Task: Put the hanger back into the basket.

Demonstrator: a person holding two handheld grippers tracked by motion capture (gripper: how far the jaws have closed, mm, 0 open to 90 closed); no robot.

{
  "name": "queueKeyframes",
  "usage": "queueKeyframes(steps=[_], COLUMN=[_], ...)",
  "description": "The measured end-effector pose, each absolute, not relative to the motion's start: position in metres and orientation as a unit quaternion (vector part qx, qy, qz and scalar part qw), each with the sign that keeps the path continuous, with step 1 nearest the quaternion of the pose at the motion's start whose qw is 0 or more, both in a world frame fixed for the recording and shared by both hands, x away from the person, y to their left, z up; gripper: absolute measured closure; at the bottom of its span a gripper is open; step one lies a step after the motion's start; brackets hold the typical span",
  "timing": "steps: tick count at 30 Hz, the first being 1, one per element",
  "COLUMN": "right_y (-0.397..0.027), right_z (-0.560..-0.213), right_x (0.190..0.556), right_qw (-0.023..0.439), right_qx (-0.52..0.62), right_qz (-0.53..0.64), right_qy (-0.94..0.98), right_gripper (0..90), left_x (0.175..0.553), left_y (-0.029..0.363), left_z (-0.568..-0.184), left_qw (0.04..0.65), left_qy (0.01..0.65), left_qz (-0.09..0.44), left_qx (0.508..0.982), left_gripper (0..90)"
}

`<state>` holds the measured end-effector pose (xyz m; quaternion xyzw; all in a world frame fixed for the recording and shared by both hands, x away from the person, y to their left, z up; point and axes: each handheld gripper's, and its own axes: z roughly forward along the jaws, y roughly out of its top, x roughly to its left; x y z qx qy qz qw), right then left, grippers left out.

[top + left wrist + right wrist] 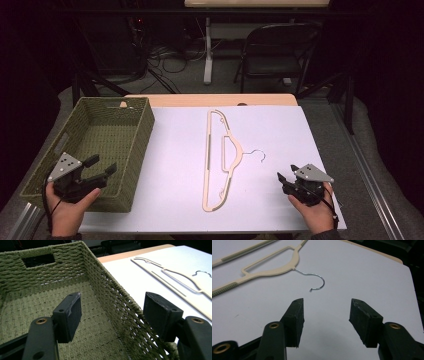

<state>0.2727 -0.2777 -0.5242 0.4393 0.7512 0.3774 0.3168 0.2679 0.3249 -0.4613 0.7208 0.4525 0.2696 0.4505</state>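
High view shows a cream hanger (220, 160) lying flat near the middle of the white table (280, 130), its long bar running from the far edge toward the near edge and its wire hook (258, 154) pointing to the right edge. A green woven basket (134, 165) stands along the left edge, nothing in it.

The right gripper (283, 180) hovers low near the near right corner, jaws spread and holding nothing, aimed at the hook; in the right gripper view the hook (317, 282) lies just ahead of the jaw tips. The left gripper (102, 167) hangs over the near end of the basket, jaws spread too, straddling the basket's right wall (120, 297) without pinching it.

The step in hand looks like a first reach for the hanger. Thin wire would slip and swivel, so a better grab is the plastic neck (294, 265) where the hook joins. Come in low with one jaw on each side of it, close firmly, then lift level so the long bar does not drag or swing into the basket.
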Motion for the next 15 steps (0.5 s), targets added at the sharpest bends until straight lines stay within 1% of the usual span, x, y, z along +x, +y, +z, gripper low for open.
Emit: queueKeyframes(steps=[2, 6, 11, 15], right_y=[-0.2779, -0.2768, -0.2766, -0.2746], right_z=[-0.5261, -0.5274, -0.5249, -0.5249], right_x=[0.275, 0.2759, 0.2753, 0.2758], right_qw=[0.323, 0.318, 0.298, 0.296], right_qx=[0.438, 0.438, 0.447, 0.447], right_qz=[0.374, 0.363, 0.369, 0.369], right_qy=[0.751, 0.758, 0.758, 0.759], right_gripper=[45.4, 46.6, 46.6, 46.5], left_x=[0.2689, 0.269, 0.2665, 0.2636], left_y=[0.325, 0.3235, 0.323, 0.3215], left_z=[-0.4617, -0.463, -0.4631, -0.4606], left_qw=[0.449, 0.448, 0.446, 0.45], left_qy=[0.454, 0.451, 0.45, 0.448], left_qz=[0.27, 0.272, 0.272, 0.272], left_qx=[0.72, 0.722, 0.724, 0.722], left_gripper=[31.2, 31.2, 31.2, 30.9])
